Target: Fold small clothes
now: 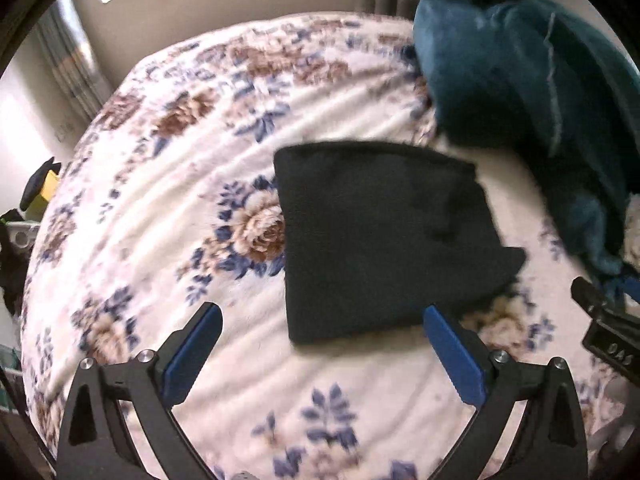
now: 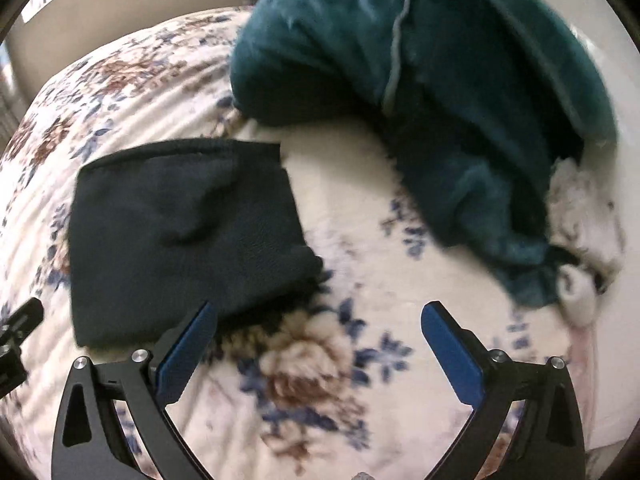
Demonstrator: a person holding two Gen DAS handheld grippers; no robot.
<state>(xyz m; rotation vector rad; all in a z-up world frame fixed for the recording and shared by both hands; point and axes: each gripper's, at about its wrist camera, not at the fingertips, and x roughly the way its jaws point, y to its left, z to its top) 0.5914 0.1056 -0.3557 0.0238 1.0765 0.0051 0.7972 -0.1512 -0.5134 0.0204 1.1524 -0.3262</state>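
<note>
With my left gripper [image 1: 322,330] and right gripper [image 2: 316,326] both spread empty, the folded black garment [image 1: 380,236] could spring loose on the soft bed [image 1: 160,220].

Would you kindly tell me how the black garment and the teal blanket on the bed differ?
The black garment lies flat in a neat folded shape; the teal blanket sits bunched in a rumpled heap. The black garment is plain and much smaller; the teal blanket looks plush and has a pale edge trim. Both rest on the floral bedspread, and neither is held.
</note>
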